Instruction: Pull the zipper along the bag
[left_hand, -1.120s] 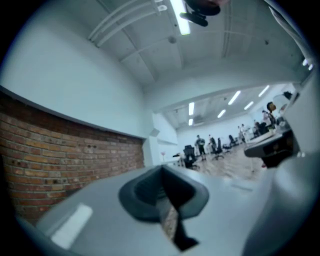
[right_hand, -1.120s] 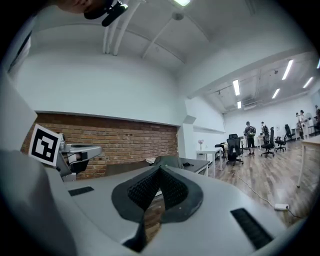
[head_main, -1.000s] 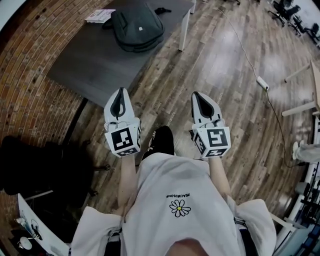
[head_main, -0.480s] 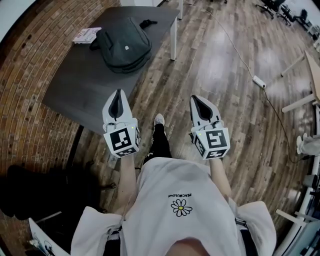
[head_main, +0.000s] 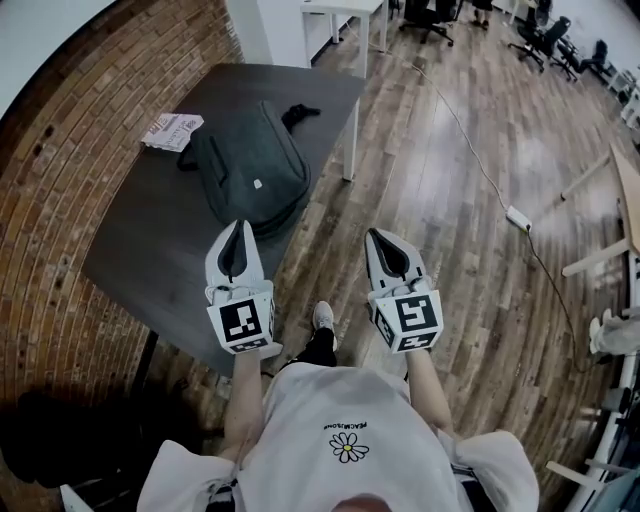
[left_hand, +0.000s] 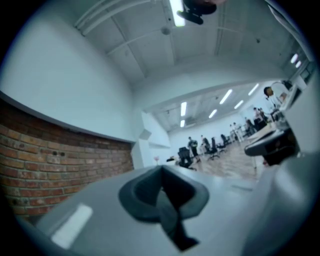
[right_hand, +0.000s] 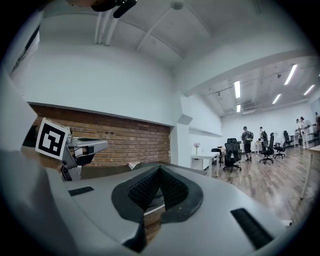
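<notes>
A dark grey bag (head_main: 248, 177) lies flat on the dark table (head_main: 170, 250) by the brick wall in the head view; its zipper is too small to make out. My left gripper (head_main: 238, 227) is shut and empty, its tip just short of the bag's near edge, over the table. My right gripper (head_main: 378, 236) is shut and empty too, held level over the wooden floor to the right of the table. In the left gripper view the shut left gripper (left_hand: 161, 168) hides the bag. In the right gripper view, the right gripper (right_hand: 159, 170) stands shut.
A small printed leaflet (head_main: 172, 130) and a small black item (head_main: 298, 114) lie on the table beyond the bag. A cable with a power strip (head_main: 518, 217) runs across the floor at right. Office chairs (head_main: 430, 12) stand far back.
The table and bag have come closer and lower in the head view as I walk toward them. Both grippers moved forward with me and stayed shut.
</notes>
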